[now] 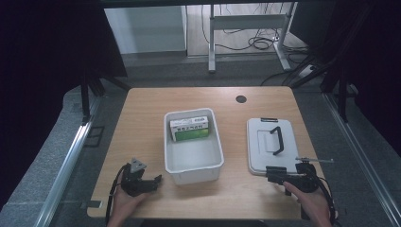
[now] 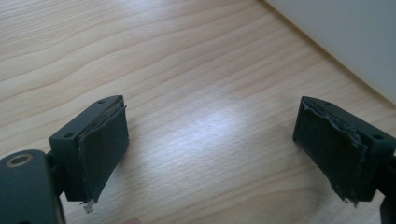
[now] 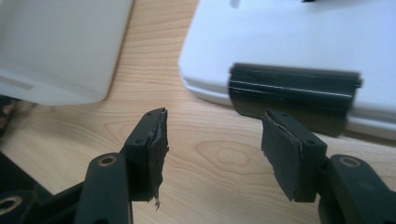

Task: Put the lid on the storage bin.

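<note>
A white bin [image 1: 195, 174] stands at the middle of the wooden table [image 1: 142, 123]. A green and white box [image 1: 190, 128] lies inside it at the far end. To its right lies a flat white lid [image 1: 263, 142] with a black handle [image 1: 277, 140]. My left gripper [image 1: 155, 180] is open near the bin's front left corner, and its jaws [image 2: 210, 116] hang wide over bare wood with the bin wall [image 2: 355, 37] at upper right. My right gripper [image 1: 279, 177] is open and empty [image 3: 215, 123] just short of the lid's [image 3: 289, 42] black front latch [image 3: 292, 91].
A round black hole [image 1: 241, 99] sits near the table's far edge. A metal desk frame [image 1: 246, 28] and cables lie on the floor beyond. Dark curtains stand on both sides. Bare wood runs along the table's left part and front edge.
</note>
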The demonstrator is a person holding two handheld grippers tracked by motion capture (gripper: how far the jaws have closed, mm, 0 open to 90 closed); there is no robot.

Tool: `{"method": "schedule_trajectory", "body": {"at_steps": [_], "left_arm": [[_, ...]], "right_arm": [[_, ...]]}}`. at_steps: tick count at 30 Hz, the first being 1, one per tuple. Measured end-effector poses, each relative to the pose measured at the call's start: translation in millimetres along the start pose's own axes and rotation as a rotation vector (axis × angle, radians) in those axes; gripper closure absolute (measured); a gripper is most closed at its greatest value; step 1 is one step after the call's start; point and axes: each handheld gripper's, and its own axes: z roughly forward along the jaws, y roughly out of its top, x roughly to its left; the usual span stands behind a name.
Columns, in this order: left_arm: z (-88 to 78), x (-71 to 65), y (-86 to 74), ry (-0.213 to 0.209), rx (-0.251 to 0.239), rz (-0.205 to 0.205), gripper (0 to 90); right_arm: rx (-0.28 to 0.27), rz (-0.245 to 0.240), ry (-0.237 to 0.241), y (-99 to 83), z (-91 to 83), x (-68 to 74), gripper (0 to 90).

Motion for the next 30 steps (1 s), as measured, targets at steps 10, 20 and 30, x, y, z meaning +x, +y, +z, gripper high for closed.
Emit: {"method": "schedule_trajectory", "body": {"at_steps": [10, 20, 30], "left_arm": [[-2.3, -0.9, -2.3, -0.022, 0.000, 0.023, 11.1], [-3.0, -2.0, -3.2, -0.019, -0.001, 0.018, 11.0], [-3.0, -1.9, -3.3, -0.019, -0.001, 0.018, 11.0]], "right_arm": [[0.030, -0.017, -0.022, -2.1, 5.4, 5.7, 41.1], [0.039, -0.030, -0.018, -2.2, 5.5, 4.5, 41.0], [0.051, -0.041, -0.016, -1.1, 6.9, 7.2, 40.1]]}}
